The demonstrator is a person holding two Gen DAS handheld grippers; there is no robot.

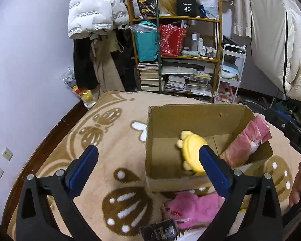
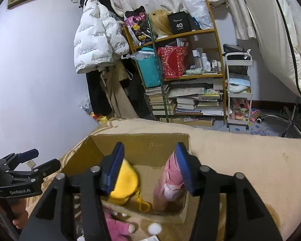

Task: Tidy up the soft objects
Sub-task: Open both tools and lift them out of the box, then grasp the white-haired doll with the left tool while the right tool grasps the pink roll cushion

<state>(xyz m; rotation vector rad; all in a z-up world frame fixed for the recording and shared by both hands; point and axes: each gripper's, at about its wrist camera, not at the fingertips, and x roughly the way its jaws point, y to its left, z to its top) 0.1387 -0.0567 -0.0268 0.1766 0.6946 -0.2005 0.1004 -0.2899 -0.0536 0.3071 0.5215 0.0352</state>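
An open cardboard box [image 1: 190, 108] stands on a beige patterned blanket [image 1: 102, 132]. Inside it a yellow plush toy [image 1: 191, 152] shows blurred, close to my left gripper's right finger and not clamped. My left gripper [image 1: 148, 154] is wide open over the box's left wall. A pink wrapped soft bundle [image 1: 244, 142] leans in the box's right corner. In the right wrist view my right gripper [image 2: 149, 150] stands open above the box [image 2: 138, 135], the yellow plush [image 2: 124, 182] by its left finger and the pink bundle [image 2: 170, 180] beside its right finger. A pink plush [image 1: 194, 206] lies in front of the box.
A dark printed packet [image 1: 160, 231] lies beside the pink plush. A crowded wooden shelf [image 1: 176, 56], hanging coats [image 1: 94, 10] and a white cart [image 1: 230, 74] stand beyond the bed. The wall [image 1: 30, 60] is on the left. A person's hand [image 1: 299, 182] shows at the right edge.
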